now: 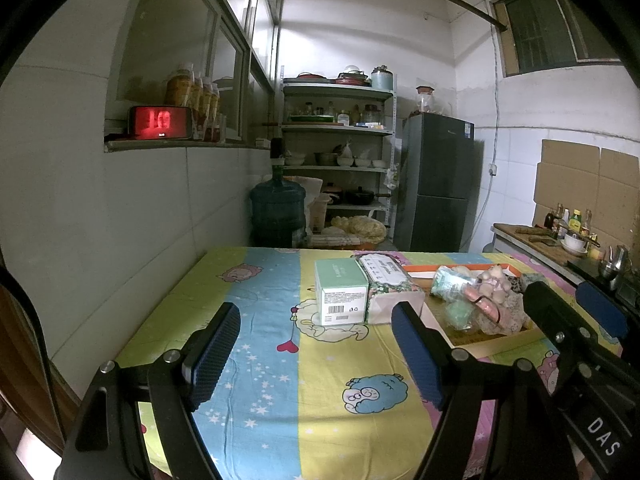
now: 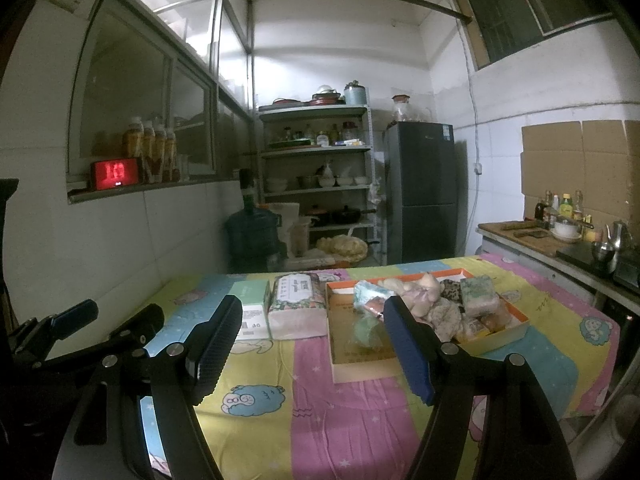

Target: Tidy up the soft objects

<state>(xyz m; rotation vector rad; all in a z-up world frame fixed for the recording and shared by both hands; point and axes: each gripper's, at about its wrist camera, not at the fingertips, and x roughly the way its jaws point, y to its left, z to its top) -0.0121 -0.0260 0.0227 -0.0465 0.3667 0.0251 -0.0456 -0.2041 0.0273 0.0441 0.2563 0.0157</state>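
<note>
Left gripper (image 1: 316, 356): hovering over the cartoon-print tablecloth (image 1: 280, 380), jaws spread wide, nothing between them.
Green box (image 1: 341, 292): upright mid-table, touching the floral tissue pack (image 1: 390, 288) on its right.
Tray (image 2: 400, 356): shallow, orange-rimmed, just right of the tissue pack.
Soft objects (image 2: 432, 304): heaped in the tray's far half (wrapped packets, pale plush shapes, possibly a sponge; dim light blurs them).
Right gripper (image 2: 312, 348): also spread apart and empty, near the tray's front edge.
</note>
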